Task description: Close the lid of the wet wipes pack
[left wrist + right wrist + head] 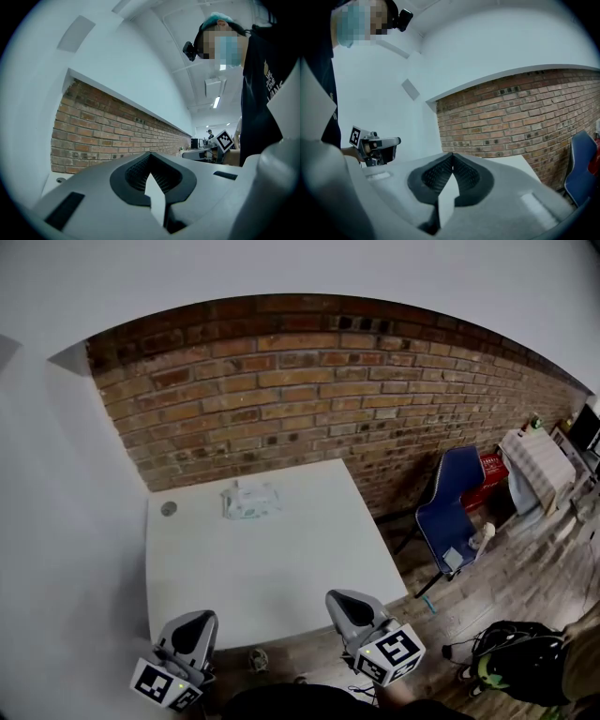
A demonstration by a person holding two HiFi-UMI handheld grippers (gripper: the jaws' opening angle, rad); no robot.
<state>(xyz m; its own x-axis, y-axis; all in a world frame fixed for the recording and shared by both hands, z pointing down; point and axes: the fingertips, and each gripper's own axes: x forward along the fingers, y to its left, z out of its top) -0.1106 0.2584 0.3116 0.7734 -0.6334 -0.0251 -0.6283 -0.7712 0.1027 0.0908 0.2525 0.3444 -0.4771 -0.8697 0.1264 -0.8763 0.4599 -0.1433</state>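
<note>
in the head view, a pale, soft wet wipes pack with green print [250,500] is seen lying on the square white table [281,568], near its far edge and close to the red brick wall [309,381]. the pack is too small here for its lid to be judged open or closed. a small round grey object [169,508] lies to the left of the pack, apart from it; what it is cannot be made out. the grey left gripper [194,619] and grey right gripper [344,599] are held over the near edge of the table, well apart from the pack, and their marker cubes are partly cut off at the bottom of the picture. a blue chair [455,512] and a black backpack [516,662] are seen on the wooden floor to the right.

in the left gripper view, the jaws of the left gripper [150,157] are clenched together with nothing between them. most of the table is covered by the gripper's own body; only the brick wall [103,126] and the right gripper's marker cube [224,140] can be made out beyond.

in the right gripper view, the jaws of the right gripper [452,155] are likewise pressed together and empty. the left gripper [377,145] is seen to one side, and the blue chair [581,159] is cut off at the edge.
</note>
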